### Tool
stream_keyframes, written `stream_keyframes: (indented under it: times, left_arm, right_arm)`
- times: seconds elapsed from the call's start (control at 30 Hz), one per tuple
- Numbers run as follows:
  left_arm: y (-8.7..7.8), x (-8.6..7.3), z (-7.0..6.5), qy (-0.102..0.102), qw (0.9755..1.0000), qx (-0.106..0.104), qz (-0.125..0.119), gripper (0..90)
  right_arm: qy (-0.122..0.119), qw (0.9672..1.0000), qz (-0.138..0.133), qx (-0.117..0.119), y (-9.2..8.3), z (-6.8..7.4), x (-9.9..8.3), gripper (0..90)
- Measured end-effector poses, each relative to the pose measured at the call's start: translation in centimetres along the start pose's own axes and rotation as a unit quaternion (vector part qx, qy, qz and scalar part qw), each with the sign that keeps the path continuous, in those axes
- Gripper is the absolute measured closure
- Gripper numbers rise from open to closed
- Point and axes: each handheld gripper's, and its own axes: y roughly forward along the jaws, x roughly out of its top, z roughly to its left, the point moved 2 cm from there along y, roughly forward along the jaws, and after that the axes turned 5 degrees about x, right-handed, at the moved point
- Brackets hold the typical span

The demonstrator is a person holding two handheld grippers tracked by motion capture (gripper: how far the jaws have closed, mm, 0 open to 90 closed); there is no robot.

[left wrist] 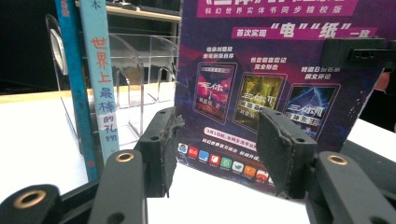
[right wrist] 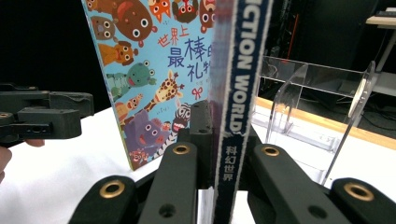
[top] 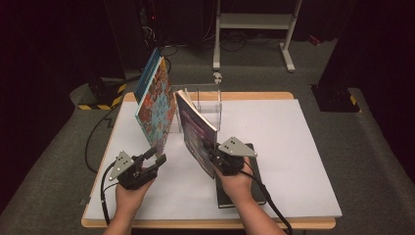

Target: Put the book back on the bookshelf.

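Forearms of the person enter from the near table edge, one gripper in each hand. Item one, right gripper (top: 215,157): jaws clamped tight on the lower spine of a purple magazine (top: 195,132), which stands tilted on the white table top (top: 293,147), leaning away toward the left; in the right gripper view the spine (right wrist: 236,93) runs straight up between the two black jaws, pads pressed on both faces. Item two, left gripper (top: 155,157): jaws roughly half parted and holding nothing, sitting just beside the lower near corner of a picture book (top: 156,105) with animals on its cover; whether a fingertip touches that corner cannot be told. In the left gripper view the open jaws frame the back cover of the magazine (left wrist: 261,88), with the book's pale blue spine (left wrist: 100,88) to their left. Item three, clear acrylic book stand (top: 205,105): at the far middle of the table, its dividers directly behind both volumes. Item four, dark flat book (top: 254,188): lying under the right hand near the front edge. Open room: broad bare surface to the right of the magazine, a narrower strip left of the picture book, and a slim gap between the two standing volumes.
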Motion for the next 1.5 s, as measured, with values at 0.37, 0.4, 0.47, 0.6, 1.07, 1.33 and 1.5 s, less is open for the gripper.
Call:
stream_keyframes:
  times: [0.37, 0.4, 0.47, 0.6, 1.07, 1.33, 1.5]
  left_arm:
    - [0.5, 0.2, -1.3, 0.002, 0.9996, -0.028, 0.007, 40.9]
    - [0.6, 0.3, -1.6, 0.001, 0.9993, -0.036, 0.008, 40.4]
    - [0.9, 0.7, -2.4, -0.007, 0.9984, -0.056, 0.007, 36.3]
    - [1.7, 1.9, -4.9, -0.010, 0.9957, -0.092, 0.001, 29.4]
    - [5.5, 4.9, -9.4, -0.040, 0.9922, -0.118, 0.001, 19.1]
    - [5.4, 5.1, -9.5, -0.047, 0.9944, -0.094, 0.001, 14.9]
    - [5.8, 5.3, -9.6, -0.027, 0.9977, -0.062, 0.006, 14.9]
  right_arm:
    - [0.027, 0.9993, 0.019, 0.018, -1.2, -0.1, -2.2, 74.3]
    - [0.030, 0.9991, 0.023, 0.021, -1.4, 0.0, -2.5, 74.2]
    - [0.034, 0.9987, 0.030, 0.024, -1.6, 0.0, -3.2, 73.8]
    - [0.041, 0.9979, 0.040, 0.030, -1.7, 0.2, -4.3, 74.4]
    - [0.052, 0.9961, 0.041, 0.059, -1.6, 0.6, -5.0, 72.2]
    - [0.050, 0.9943, 0.040, 0.085, -1.0, 1.7, -4.8, 66.7]
    - [0.043, 0.9935, 0.045, 0.095, -0.6, 2.4, -4.7, 64.3]
